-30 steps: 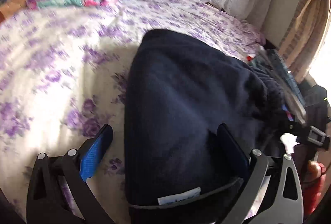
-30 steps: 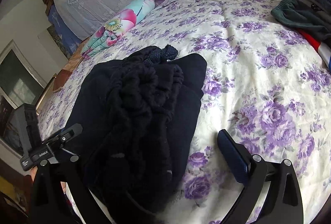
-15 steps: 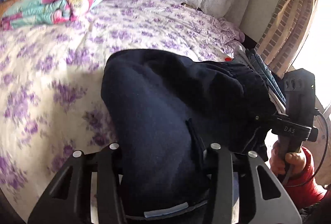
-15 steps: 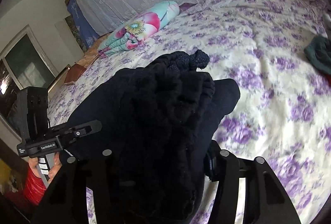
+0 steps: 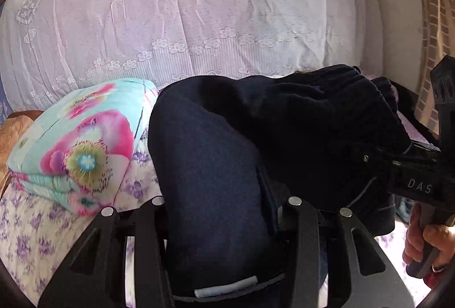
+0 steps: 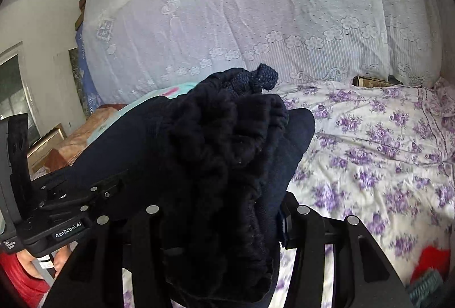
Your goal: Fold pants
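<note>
step: carrying folded pants [image 5: 216, 165] | place: aloft above bed [image 6: 369, 154] | left gripper [image 5: 224, 211]: pinching pants | right gripper [image 6: 221, 219]: pinching waistband end | next: likely lower flat onto bed, release evenly

My left tongs [image 5: 224, 211] are clamped on the folded navy pants [image 5: 216, 165], lifted off the bed [image 5: 34, 228]. The right tongs [image 5: 403, 165] grip the gathered waistband end; a hand [image 5: 426, 242] holds their handle. Flowered folded quilt [image 5: 79, 148] lies left, beside the pants. Lace-covered headboard [image 5: 199, 23] behind.
</note>
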Motion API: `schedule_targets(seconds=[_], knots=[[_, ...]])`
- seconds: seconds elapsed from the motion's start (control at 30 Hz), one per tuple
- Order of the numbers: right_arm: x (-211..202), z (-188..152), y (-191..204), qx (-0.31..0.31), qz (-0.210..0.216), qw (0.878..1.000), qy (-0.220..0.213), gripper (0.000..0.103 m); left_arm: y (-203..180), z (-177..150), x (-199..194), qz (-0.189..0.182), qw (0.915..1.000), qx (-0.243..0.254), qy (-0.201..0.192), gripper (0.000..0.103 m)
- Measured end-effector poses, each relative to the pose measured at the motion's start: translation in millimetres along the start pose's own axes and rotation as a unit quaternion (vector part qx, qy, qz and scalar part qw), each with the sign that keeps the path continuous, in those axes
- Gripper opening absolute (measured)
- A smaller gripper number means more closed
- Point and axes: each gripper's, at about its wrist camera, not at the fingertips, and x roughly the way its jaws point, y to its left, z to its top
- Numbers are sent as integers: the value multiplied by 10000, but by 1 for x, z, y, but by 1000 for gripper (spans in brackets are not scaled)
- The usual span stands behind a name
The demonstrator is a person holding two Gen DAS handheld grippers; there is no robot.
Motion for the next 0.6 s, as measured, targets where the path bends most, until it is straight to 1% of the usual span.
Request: schedule_targets(seconds=[0.07, 0.13, 0.2, 0.23, 0.27, 0.3, 0.33, 0.37, 0.4, 0.43, 0.47, 0.5, 0.53, 0.57, 0.6], knots=[[37, 7, -16, 93, -51, 9999, 19, 51, 6, 9, 41, 68, 9999, -75, 31, 40], [75, 3, -35, 266, -44, 9995, 180, 51, 12, 8, 80, 58, 9996, -198, 172, 40], [115, -11, -49, 279, -175, 9979, 549, 54, 18, -6, 122, 6, 9983, -300, 502, 41], [138, -24, -57, 276, -312, 9959, 808, 57, 24, -18, 148, -8, 9959, -389, 818, 42], [158, -39, -63, 288, -534, 9926, 1054, 68, 30, -31, 169, 0, 9928, -507, 1085, 47], [174, -45, -73, 528, -623, 9862, 1440, 75, 37, -44, 183, 90, 9903, -686, 1208, 64], [172, -40, -77, 696, -545, 9859, 1420, 76, 49, -50, 189, -80, 9857, -1050, 1318, 67], [165, -35, -76, 656, -512, 9891, 1214, 79, 64, -49, 187, -401, 9795, -1523, 1253, 68], [156, -31, -74, 559, -611, 9912, 1031, 80, 74, -51, 185, -425, 9745, -1832, 1224, 74], [146, -30, -70, 493, -766, 9923, 841, 81, 78, -56, 184, -401, 9721, -1948, 1243, 77], [133, -30, -63, 430, -879, 9931, 652, 81, 81, -59, 178, -462, 9707, -2017, 1225, 77], [120, -32, -56, 360, -977, 9935, 459, 81, 81, -61, 170, -413, 9708, -2037, 1198, 77], [107, -36, -48, 263, -1059, 9936, 306, 86, 78, -63, 156, -284, 9725, -2024, 1119, 77], [96, -41, -40, 146, -1155, 9930, 183, 93, 76, -67, 140, -106, 9765, -1907, 998, 76], [84, -47, -30, 17, -1290, 9916, 61, 96, 71, -70, 124, 61, 9816, -1713, 845, 77]])
